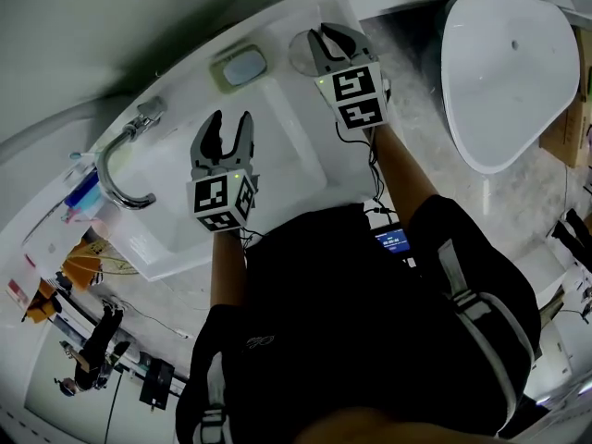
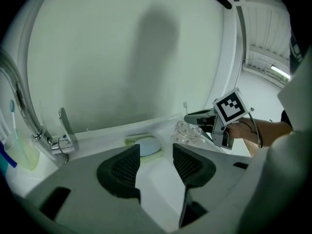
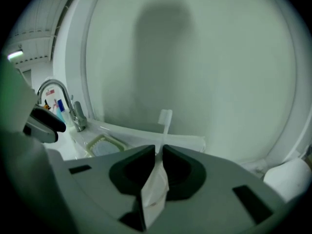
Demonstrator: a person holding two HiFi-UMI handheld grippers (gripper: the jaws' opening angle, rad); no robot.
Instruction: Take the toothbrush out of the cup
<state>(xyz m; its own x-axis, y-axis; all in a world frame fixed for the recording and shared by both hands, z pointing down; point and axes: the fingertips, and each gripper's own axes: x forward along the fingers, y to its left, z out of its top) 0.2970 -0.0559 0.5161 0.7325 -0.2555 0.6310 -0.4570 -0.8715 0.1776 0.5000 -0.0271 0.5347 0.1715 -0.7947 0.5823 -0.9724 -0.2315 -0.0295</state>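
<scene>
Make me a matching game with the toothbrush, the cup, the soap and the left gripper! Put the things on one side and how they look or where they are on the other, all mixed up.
Things:
1. toothbrush
2. cup
3. soap
4. left gripper

Descriptions:
A. jaws apart, nothing between them
B. see-through
C. pinched between the jaws of the right gripper
D. pale blue

Pairs: 1-C, 2-B, 3-D, 4-A

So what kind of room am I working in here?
Most likely a bathroom: a white washbasin with a chrome faucet, a soap dish on its rim, and what looks like a toilet beside it.
</scene>
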